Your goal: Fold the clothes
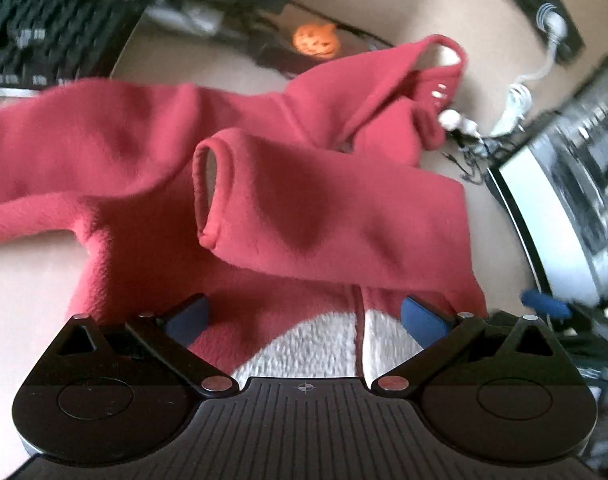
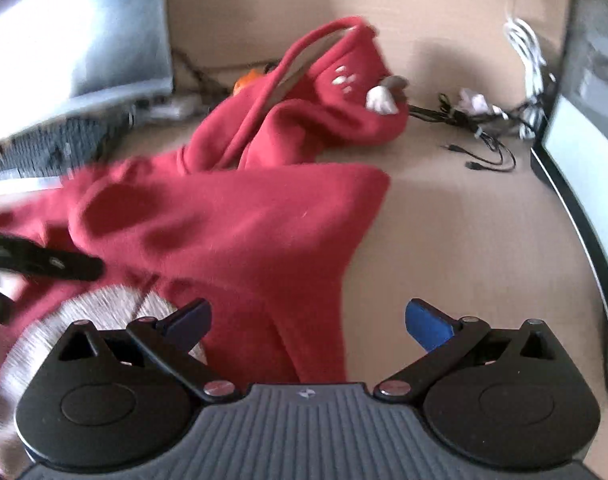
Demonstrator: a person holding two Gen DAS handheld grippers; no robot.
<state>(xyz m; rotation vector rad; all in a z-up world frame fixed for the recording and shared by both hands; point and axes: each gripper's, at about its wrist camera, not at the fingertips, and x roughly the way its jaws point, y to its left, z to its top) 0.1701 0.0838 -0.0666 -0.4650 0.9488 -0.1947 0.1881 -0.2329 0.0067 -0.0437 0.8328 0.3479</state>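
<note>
A red fleece hooded garment (image 1: 152,148) with a white belly patch (image 1: 315,344) and a centre zip lies on the beige table. One sleeve (image 1: 323,208) is folded across its chest, cuff to the left. The hood (image 1: 415,76) lies at the far end. My left gripper (image 1: 304,316) is open and empty, hovering over the belly patch. In the right wrist view the garment (image 2: 244,216) fills the left and middle, with the hood (image 2: 335,92) at the far end. My right gripper (image 2: 307,320) is open and empty above the garment's right edge. The left gripper's finger (image 2: 44,260) shows at far left.
A black keyboard (image 1: 44,28) lies at far left, with an orange pumpkin toy (image 1: 315,40) behind the hood. White and black cables (image 2: 483,128) lie at far right. A monitor edge (image 2: 575,208) borders the right side, and a grey laptop (image 2: 76,40) stands at far left.
</note>
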